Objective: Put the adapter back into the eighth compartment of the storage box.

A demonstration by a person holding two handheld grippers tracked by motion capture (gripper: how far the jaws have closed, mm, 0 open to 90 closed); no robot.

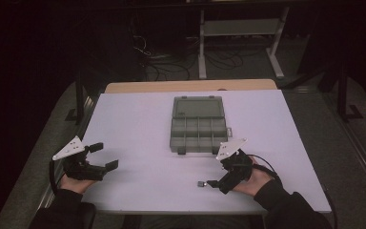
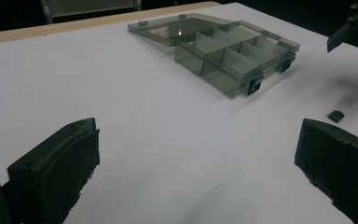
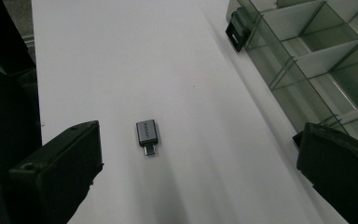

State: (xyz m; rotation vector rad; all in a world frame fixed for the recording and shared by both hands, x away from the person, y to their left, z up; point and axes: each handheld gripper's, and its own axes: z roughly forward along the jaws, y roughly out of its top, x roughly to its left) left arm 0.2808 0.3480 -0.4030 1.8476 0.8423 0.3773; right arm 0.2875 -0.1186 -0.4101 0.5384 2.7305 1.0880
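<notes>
Table top [image 1: 138,143]: smooth matt white sheet, wood-look edge strip [image 1: 190,86] at 12 o'clock. Organizer box [image 1: 198,125]: clear smoky-grey plastic, glossy, thin divider walls, lid glinting; black matt latches [image 2: 254,86] at its 6 o'clock side. Small adapter [image 3: 147,134]: brushed grey metal-look shell, shiny plug tip. Left gripper [image 2: 196,158] and right gripper [image 3: 198,163]: jaws of matt black plastic or rubber, slightly rough, scuffed edges. Grey plate [image 1: 230,148] on right gripper: flat, matt.
</notes>
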